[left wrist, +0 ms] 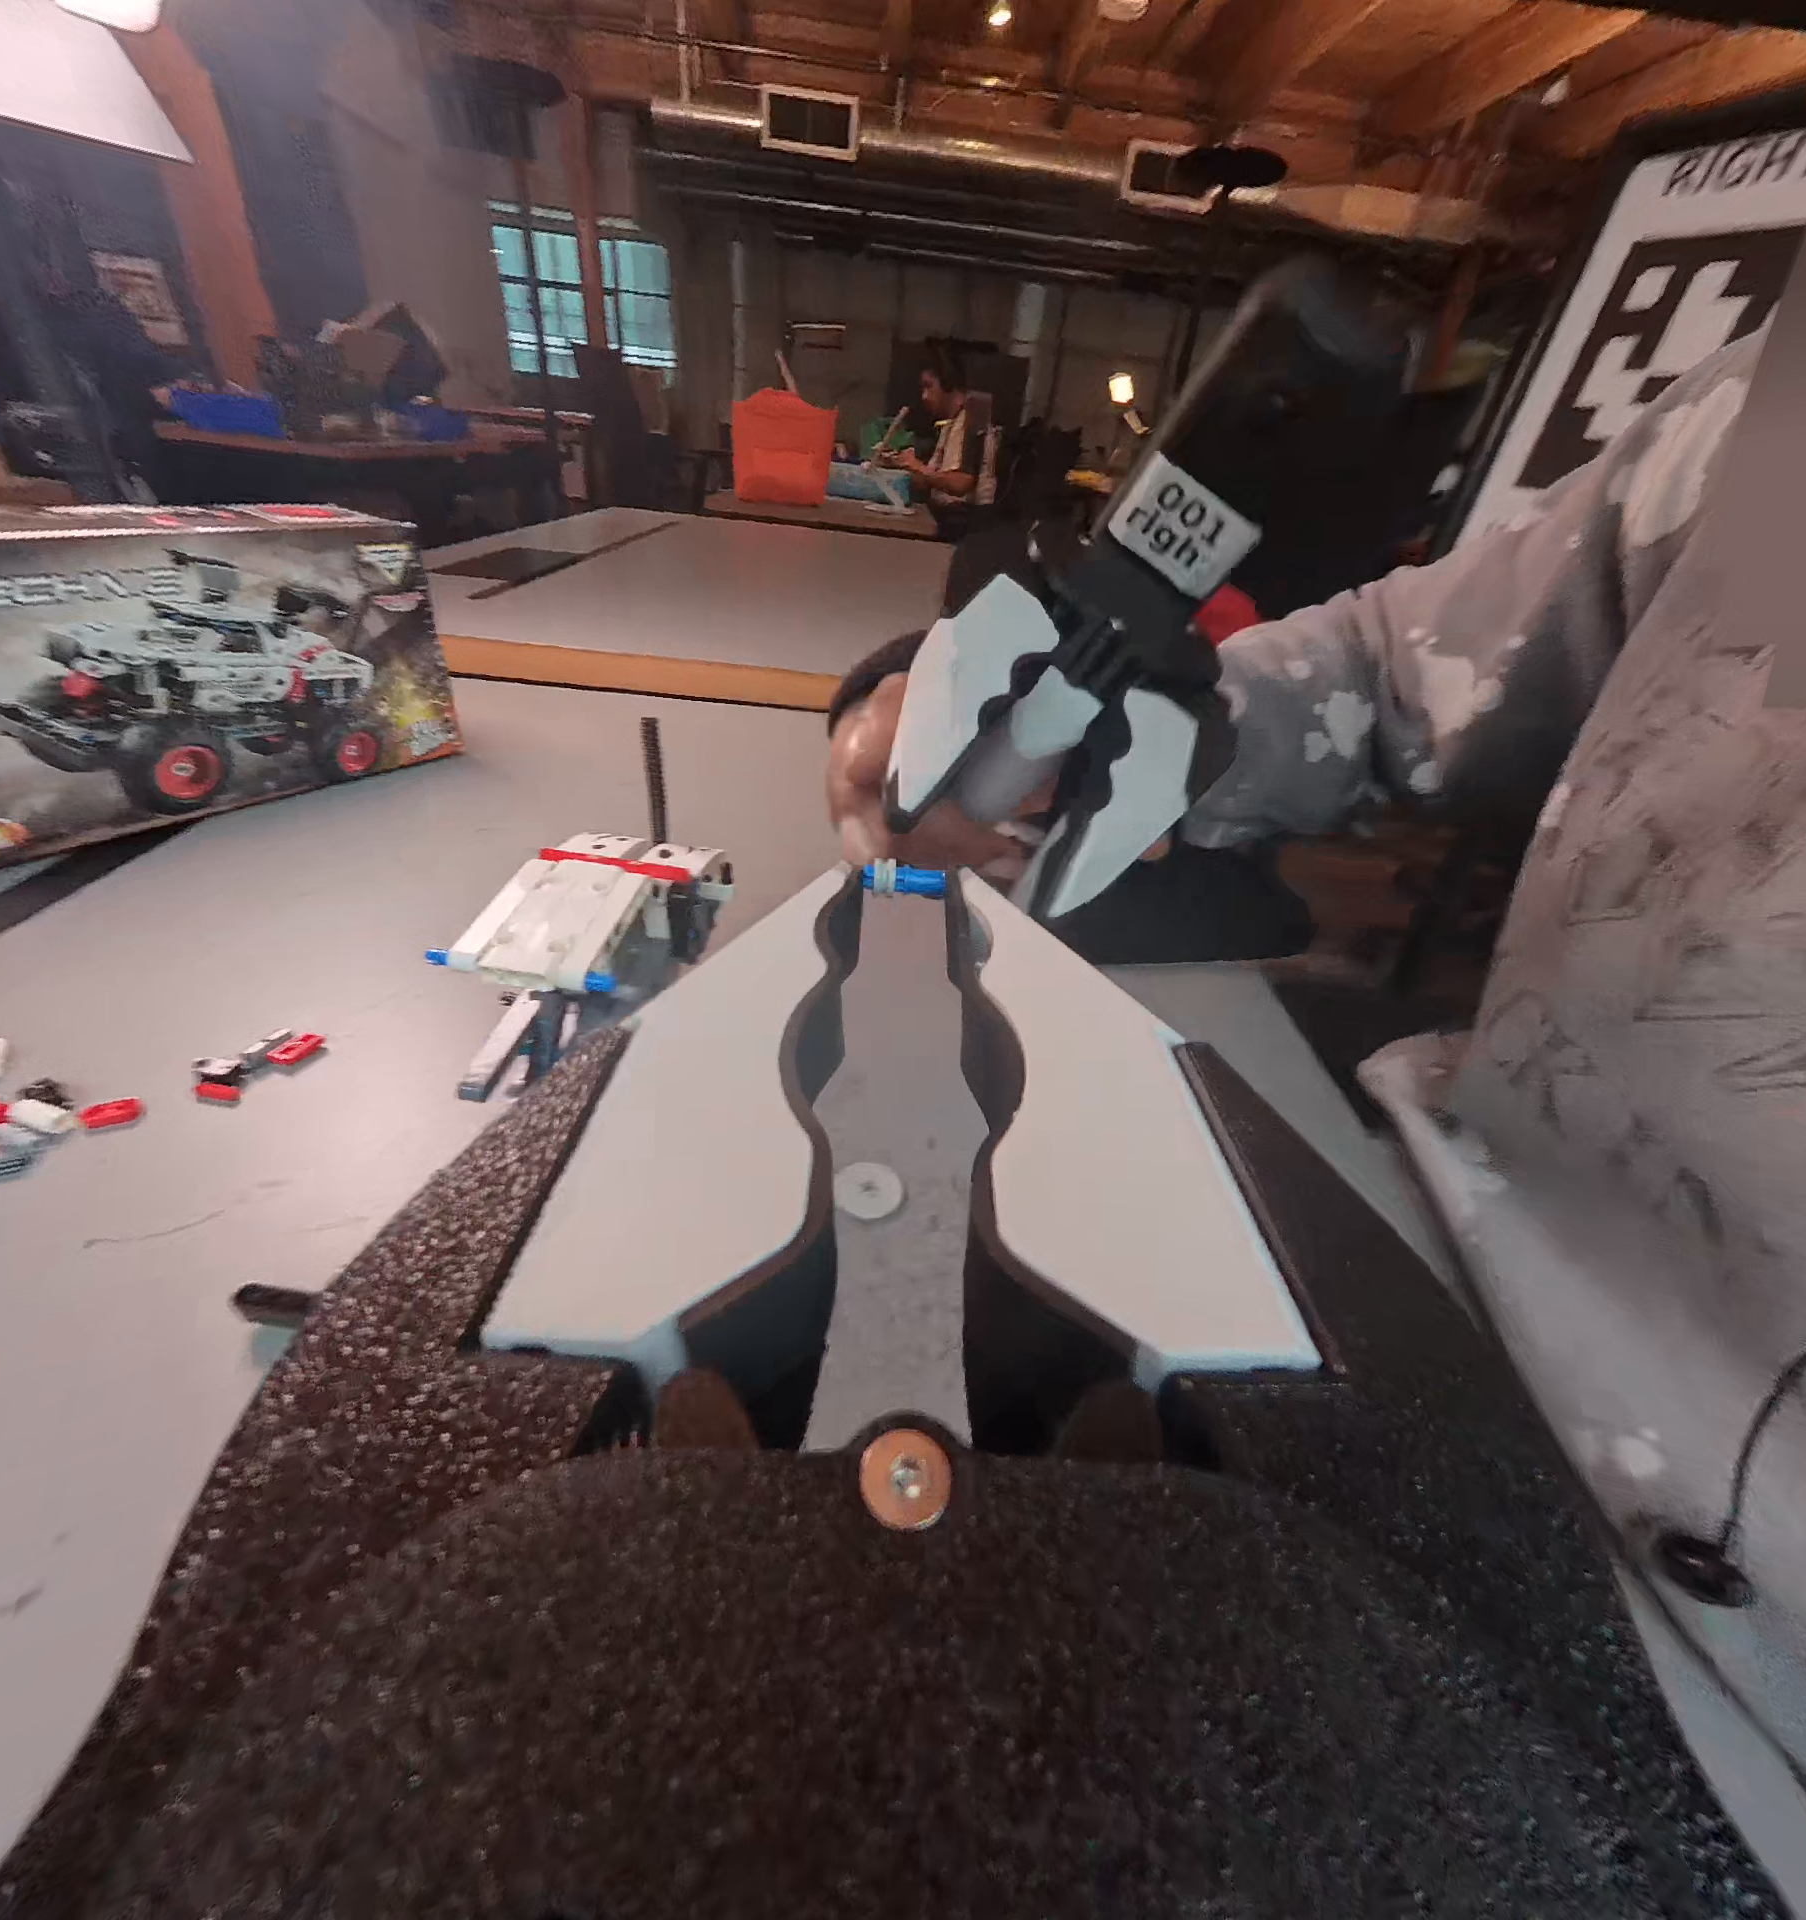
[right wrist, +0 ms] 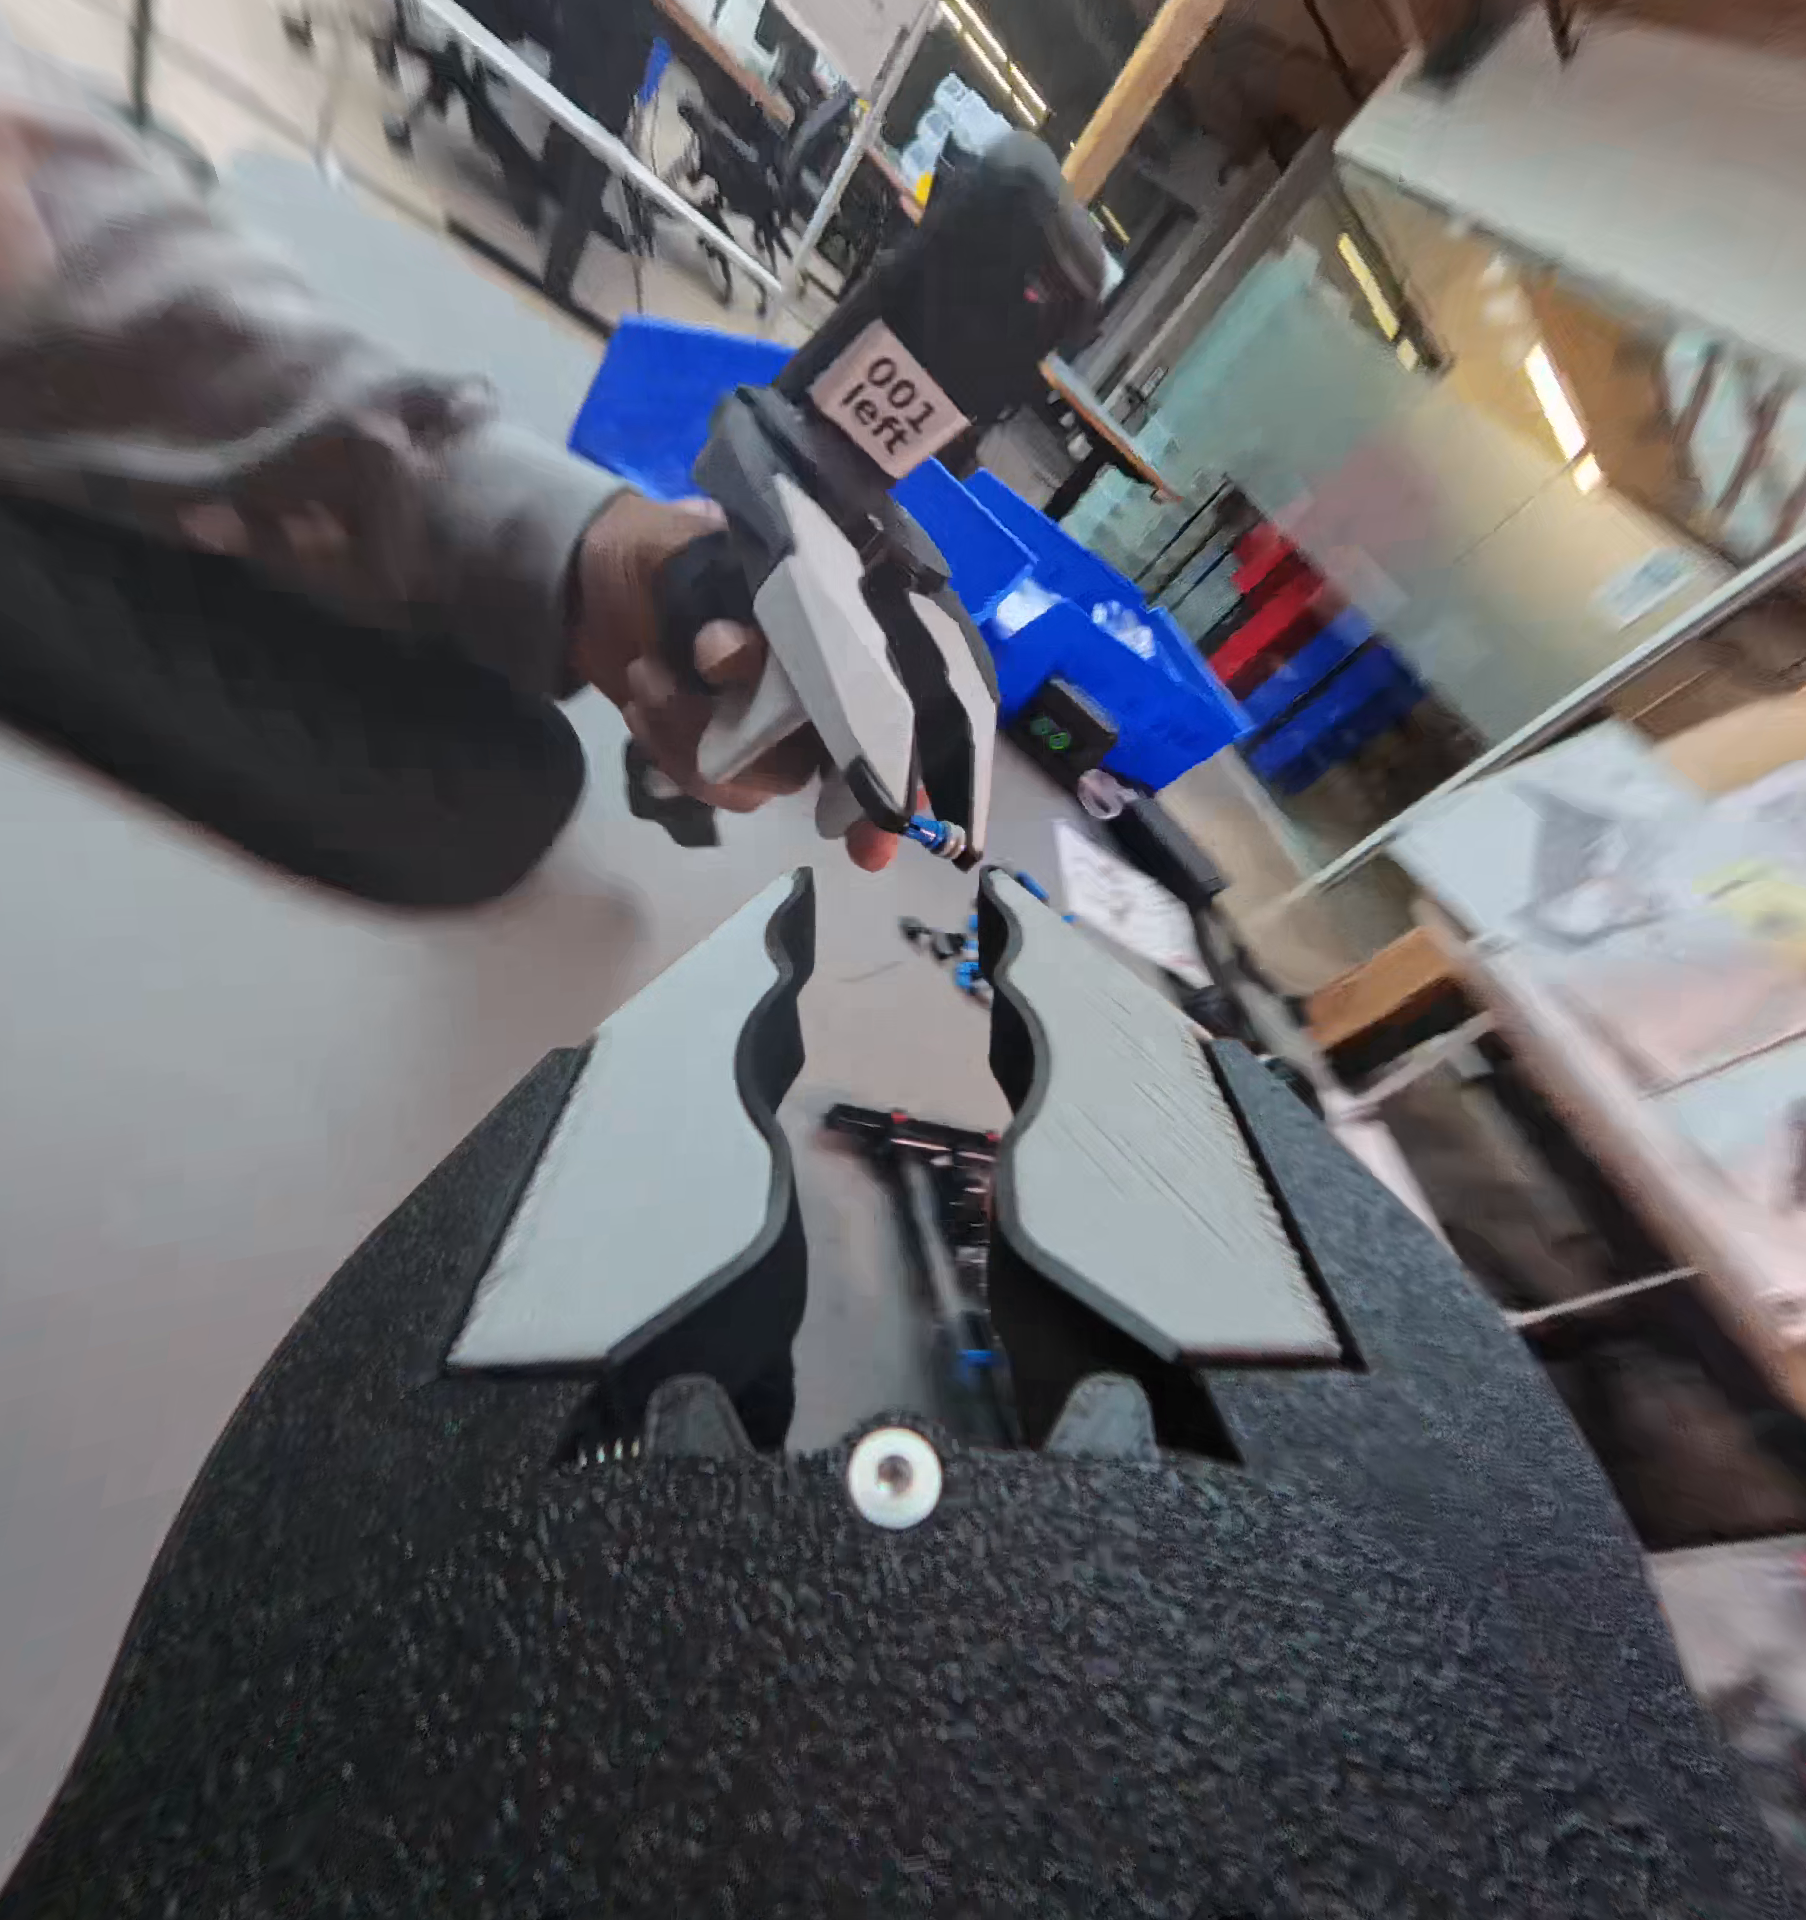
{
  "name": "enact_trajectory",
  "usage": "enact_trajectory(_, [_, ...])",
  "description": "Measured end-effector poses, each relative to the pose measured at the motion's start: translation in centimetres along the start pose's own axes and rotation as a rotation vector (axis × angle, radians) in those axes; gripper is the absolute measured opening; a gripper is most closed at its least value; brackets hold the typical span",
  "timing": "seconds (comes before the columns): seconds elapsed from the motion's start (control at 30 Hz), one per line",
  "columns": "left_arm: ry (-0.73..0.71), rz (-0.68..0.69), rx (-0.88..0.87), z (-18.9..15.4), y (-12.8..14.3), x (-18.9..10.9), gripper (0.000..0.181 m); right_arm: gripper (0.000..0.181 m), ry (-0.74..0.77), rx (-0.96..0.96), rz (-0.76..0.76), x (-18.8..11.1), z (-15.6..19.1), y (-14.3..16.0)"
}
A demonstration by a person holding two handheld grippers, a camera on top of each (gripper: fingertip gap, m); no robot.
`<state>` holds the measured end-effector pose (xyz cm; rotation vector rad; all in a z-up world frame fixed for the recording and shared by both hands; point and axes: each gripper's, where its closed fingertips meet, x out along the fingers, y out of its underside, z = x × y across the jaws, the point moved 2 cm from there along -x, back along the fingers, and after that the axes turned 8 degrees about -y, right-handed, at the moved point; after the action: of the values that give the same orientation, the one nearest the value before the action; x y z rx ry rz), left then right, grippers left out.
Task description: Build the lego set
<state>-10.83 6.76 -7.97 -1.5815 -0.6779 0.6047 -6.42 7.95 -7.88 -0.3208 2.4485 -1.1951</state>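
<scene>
My left gripper (left wrist: 904,881) is shut on a short blue pin (left wrist: 920,881) with a white ring (left wrist: 883,878) on it, held across its fingertips above the table. It also shows in the right wrist view (right wrist: 935,836), holding the blue pin (right wrist: 928,831). My right gripper (right wrist: 896,883) is open and empty, with its tips just below the pin. In the left wrist view the right gripper (left wrist: 972,869) hangs just behind the pin. A partly built white model (left wrist: 587,914) with a red strip and an upright black axle (left wrist: 654,779) stands on the grey table (left wrist: 151,1351).
The set's box (left wrist: 182,665) stands at the far left. Loose red, white and black pieces (left wrist: 26,1112) and a small red-and-grey piece (left wrist: 255,1060) lie at the left. A black-and-red assembly (right wrist: 920,1143) lies under my right gripper. Blue bins (right wrist: 1065,623) stand behind. Left and right tips are no more than a few centimetres apart. Between my left fingertips and the black-and-red assembly (right wrist: 920,1143) there is roughly 15 cm.
</scene>
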Motion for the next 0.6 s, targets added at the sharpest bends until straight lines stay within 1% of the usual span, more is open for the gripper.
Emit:
enact_trajectory(0.07, [-0.111,0.029,0.124,0.7,0.3,0.2,0.015,0.032,-0.121,0.409,-0.111,-0.1,0.0,0.1])
enact_trajectory(0.1, [-0.158,0.043,0.183,0.9,0.5,0.4,0.015,0.03,-0.138,0.571,-0.148,-0.1,-0.4,0.5])
enact_trajectory(0.17, [-0.234,0.064,0.293,1.2,0.8,0.8,0.015,0.028,-0.154,0.778,-0.208,0.0,-1.2,1.4])
enact_trajectory(0.2, [-0.272,0.076,0.352,1.4,0.9,0.9,0.015,0.023,-0.134,0.864,-0.215,0.2,-1.7,2.1])
enact_trajectory(0.23, [-0.306,0.093,0.415,1.6,1.2,1.0,0.015,0.024,-0.143,0.932,-0.224,0.5,-1.9,2.6])
enact_trajectory(0.3, [-0.366,0.118,0.524,1.9,1.5,1.2,0.016,0.021,-0.148,1.039,-0.25,1.1,-2.4,3.3])
enact_trajectory(0.37, [-0.414,0.135,0.598,2.1,1.6,1.3,0.016,0.019,-0.165,1.098,-0.271,1.7,-2.8,3.5])
enact_trajectory(0.43, [-0.446,0.146,0.647,2.3,1.7,1.2,0.016,0.014,-0.207,1.136,-0.267,2.3,-2.6,3.7])
enact_trajectory(0.47, [-0.459,0.157,0.666,2.5,1.8,1.2,0.016,0.008,-0.223,1.152,-0.273,2.5,-2.6,3.7])
enact_trajectory(0.6, [-0.483,0.19,0.73,2.7,2.2,1.2,0.016,0.007,-0.262,1.208,-0.272,2.9,-2.6,4.3])
